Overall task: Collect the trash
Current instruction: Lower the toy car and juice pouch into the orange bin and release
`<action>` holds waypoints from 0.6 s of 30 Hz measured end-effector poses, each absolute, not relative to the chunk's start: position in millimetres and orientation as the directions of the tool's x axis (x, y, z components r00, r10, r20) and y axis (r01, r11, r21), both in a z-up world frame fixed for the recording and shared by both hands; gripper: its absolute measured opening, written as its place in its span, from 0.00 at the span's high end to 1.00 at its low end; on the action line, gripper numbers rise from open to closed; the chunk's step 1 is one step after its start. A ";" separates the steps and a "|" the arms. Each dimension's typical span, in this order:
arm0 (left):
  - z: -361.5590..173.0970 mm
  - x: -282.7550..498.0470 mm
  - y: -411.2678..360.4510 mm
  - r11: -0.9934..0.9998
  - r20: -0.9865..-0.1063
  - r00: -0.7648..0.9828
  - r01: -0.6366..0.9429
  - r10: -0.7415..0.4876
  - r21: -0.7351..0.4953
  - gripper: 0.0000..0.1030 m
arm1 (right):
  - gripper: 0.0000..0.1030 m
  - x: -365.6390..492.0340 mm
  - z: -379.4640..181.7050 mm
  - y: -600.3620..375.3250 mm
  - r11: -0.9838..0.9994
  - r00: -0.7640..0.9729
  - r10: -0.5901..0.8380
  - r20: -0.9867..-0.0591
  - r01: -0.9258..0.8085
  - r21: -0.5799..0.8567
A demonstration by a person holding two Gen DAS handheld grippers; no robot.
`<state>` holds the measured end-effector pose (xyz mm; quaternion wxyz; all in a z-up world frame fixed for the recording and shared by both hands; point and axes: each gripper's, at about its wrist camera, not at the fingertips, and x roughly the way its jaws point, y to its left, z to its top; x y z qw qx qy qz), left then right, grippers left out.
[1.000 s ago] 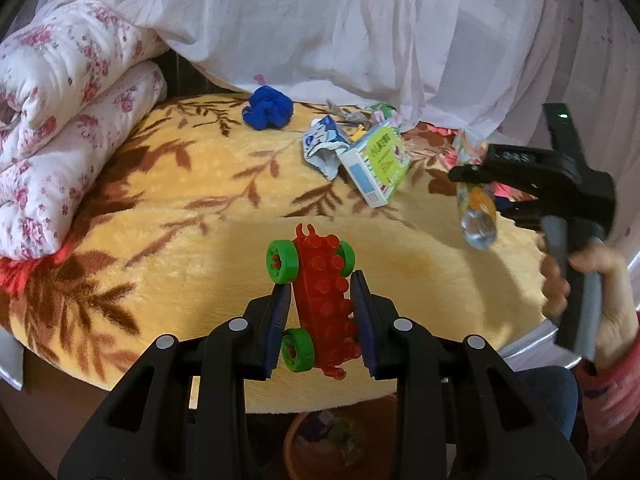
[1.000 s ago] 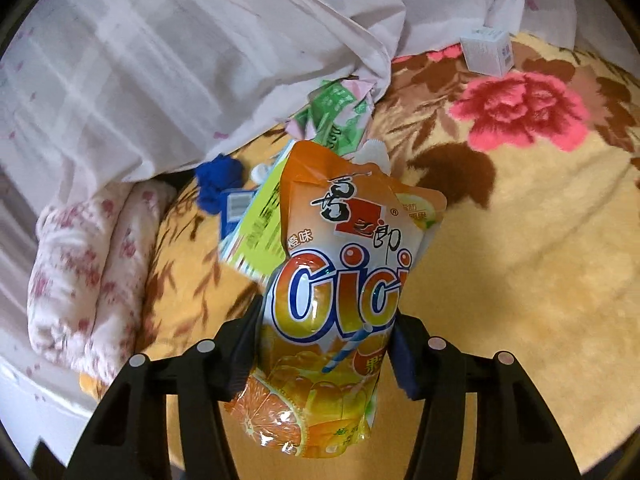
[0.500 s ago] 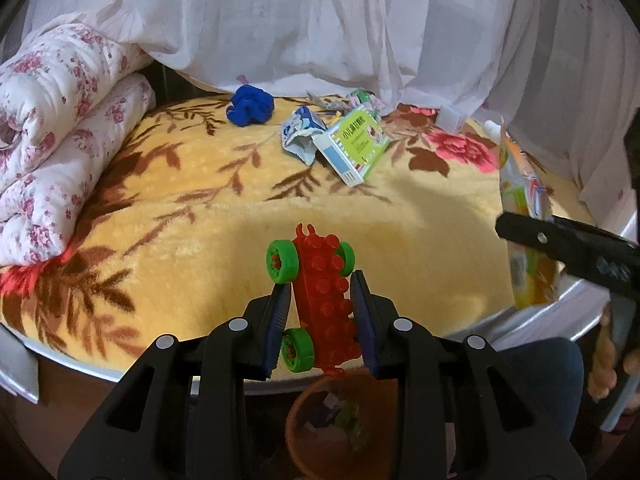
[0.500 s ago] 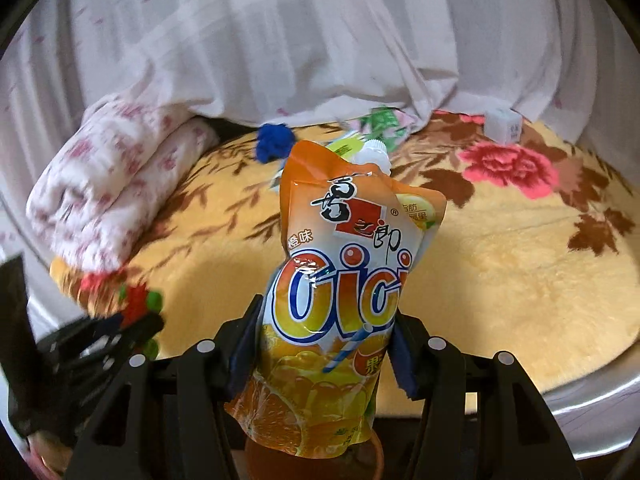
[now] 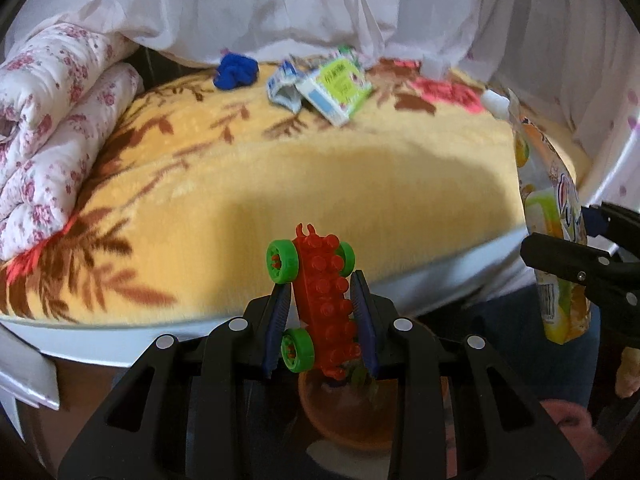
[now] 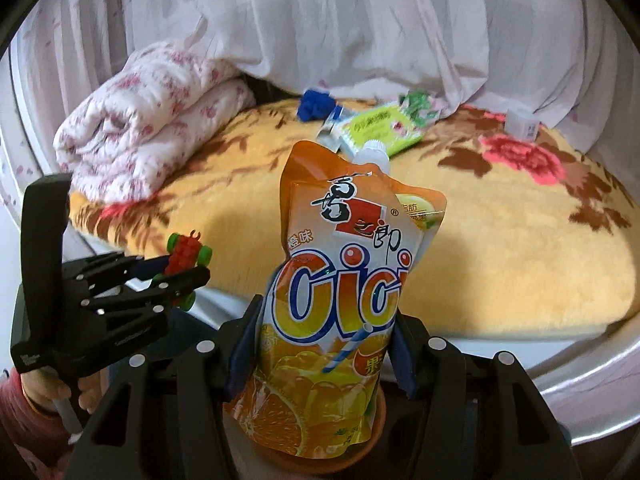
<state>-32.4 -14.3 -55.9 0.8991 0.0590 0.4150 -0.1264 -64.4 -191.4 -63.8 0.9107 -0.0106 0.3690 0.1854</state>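
Through my left wrist camera, my left gripper (image 5: 320,312) is clamped on a red toy car (image 5: 325,300) with green wheels, its blue pads pressing both long sides so the car stands on end between them. It hangs just off the bed's (image 5: 280,184) near edge, and directly below it I can see the orange bin (image 5: 344,416) with scraps inside. At the bed's far edge, under the white curtain (image 5: 320,4), lie a blue cloth (image 5: 236,72), a crumpled wrapper (image 5: 285,90) and a green box (image 5: 340,90), the wrapper and box touching. A folded floral quilt (image 5: 52,120) lies along the left edge. At the right rim of this view my right gripper (image 5: 592,248) holds a juice pouch (image 5: 548,184), upright, just off the bed's near right corner.

Through my right wrist camera, my right gripper (image 6: 322,348) is clenched on the orange juice pouch (image 6: 344,280), pads squeezing its lower half, white spout up. The pouch's bottom hangs right over the bin (image 6: 372,436), whose rim shows beneath it. To the left my left gripper (image 6: 184,276) holds the toy car (image 6: 186,254) off the bed's (image 6: 500,260) near edge, with my hand (image 6: 60,392) on its handle. The blue cloth (image 6: 316,104), green box (image 6: 380,128) and a green wrapper (image 6: 420,106) sit at the far edge by the curtain (image 6: 340,20); a small white box (image 6: 522,122) is toward the far right corner, and the quilt (image 6: 148,132) lies at the left.
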 end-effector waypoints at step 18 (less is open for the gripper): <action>-141.0 -49.9 -31.3 0.912 -0.916 0.360 0.411 -0.175 -0.013 0.70 | 0.46 -83.4 -128.9 -176.2 0.917 0.480 0.305 -0.823 -0.381 0.118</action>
